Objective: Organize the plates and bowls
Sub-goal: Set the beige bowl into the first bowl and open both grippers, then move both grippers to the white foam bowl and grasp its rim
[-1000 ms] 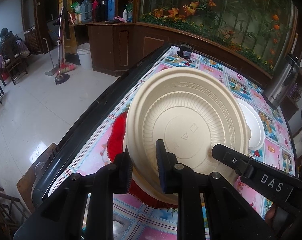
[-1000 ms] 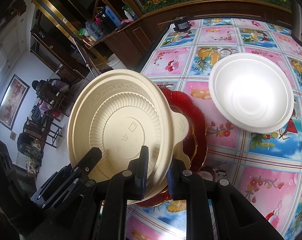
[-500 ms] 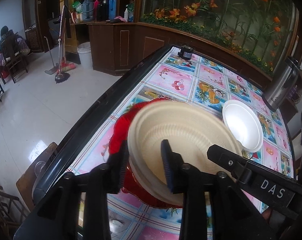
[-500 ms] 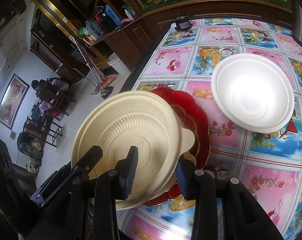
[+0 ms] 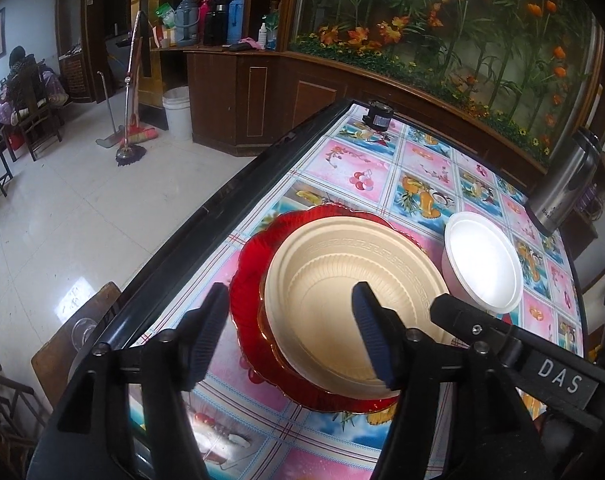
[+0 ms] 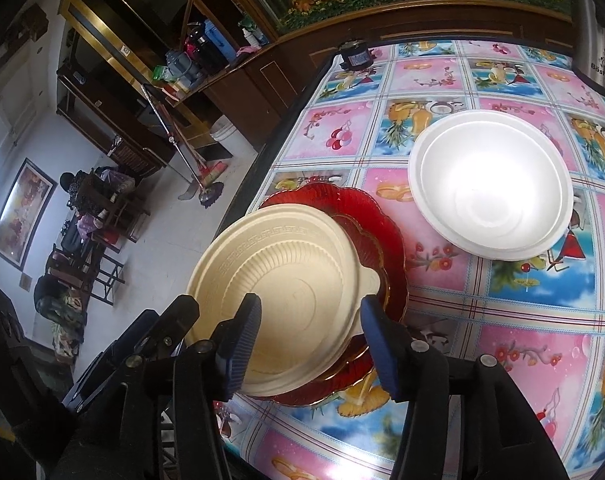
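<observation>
A beige plate [image 5: 354, 280] with a key-pattern rim lies on a red glass plate [image 5: 254, 272] near the table's left edge. It also shows in the right wrist view [image 6: 286, 280], on the red plate [image 6: 382, 224]. A white bowl [image 5: 482, 264] stands to the right, apart from the stack; it also shows in the right wrist view [image 6: 490, 184]. My left gripper [image 5: 286, 332] is open, its jaws either side of the beige plate's near rim. My right gripper [image 6: 310, 344] is open over the plate's near right rim. Neither holds anything.
The table [image 5: 362, 168] has a fruit-pattern cloth and a dark raised left edge [image 5: 222, 200]. A steel thermos [image 5: 562, 184] stands at the far right, a small black device [image 5: 378, 116] at the far end. A wooden chair [image 5: 78, 320] sits below the left edge.
Both grippers held the beige plate tilted up a second ago. It came down flat onto the red plate, and both grippers opened and let it go.
</observation>
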`<state>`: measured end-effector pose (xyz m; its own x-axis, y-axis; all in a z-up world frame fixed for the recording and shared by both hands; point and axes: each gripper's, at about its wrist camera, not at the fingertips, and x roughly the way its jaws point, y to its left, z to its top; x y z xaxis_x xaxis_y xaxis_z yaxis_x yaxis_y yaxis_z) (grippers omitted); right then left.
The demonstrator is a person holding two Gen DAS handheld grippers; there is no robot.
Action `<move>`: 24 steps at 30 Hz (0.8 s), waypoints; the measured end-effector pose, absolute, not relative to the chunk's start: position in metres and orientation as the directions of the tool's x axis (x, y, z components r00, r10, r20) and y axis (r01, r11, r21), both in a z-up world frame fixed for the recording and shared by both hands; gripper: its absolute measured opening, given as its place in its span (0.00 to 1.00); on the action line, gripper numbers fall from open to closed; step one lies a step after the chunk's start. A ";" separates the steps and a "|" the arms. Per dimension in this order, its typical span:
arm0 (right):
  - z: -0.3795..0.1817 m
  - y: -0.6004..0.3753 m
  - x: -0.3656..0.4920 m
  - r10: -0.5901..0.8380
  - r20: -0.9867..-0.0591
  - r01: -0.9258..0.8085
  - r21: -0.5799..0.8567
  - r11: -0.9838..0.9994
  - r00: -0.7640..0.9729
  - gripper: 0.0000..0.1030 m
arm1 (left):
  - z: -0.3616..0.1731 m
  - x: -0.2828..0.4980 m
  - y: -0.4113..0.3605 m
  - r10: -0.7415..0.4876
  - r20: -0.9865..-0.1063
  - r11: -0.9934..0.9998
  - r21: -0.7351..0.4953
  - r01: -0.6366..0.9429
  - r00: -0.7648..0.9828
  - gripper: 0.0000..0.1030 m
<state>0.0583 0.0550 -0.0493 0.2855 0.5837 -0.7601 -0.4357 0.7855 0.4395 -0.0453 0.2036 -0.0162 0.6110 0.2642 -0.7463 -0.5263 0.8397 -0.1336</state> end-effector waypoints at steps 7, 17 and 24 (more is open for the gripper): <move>-0.046 0.041 0.056 0.595 -0.745 -0.404 0.465 0.787 0.301 0.68 | -0.012 -0.047 0.199 0.270 -0.738 0.842 -0.131 -0.524 0.618 0.72; -0.043 0.021 0.055 0.630 -0.718 -0.367 0.524 0.769 0.295 0.85 | -0.006 -0.046 0.185 0.284 -0.730 0.857 -0.098 -0.506 0.622 0.73; -0.040 0.011 0.054 0.651 -0.701 -0.364 0.549 0.753 0.290 0.86 | 0.002 -0.049 0.181 0.291 -0.718 0.859 -0.096 -0.503 0.632 0.73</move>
<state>0.0536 0.0113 -0.0398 0.2900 0.6514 -0.7011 -0.3636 0.7527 0.5489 -0.0486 0.1808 0.0018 0.6324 0.2906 -0.7180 -0.5031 0.8589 -0.0955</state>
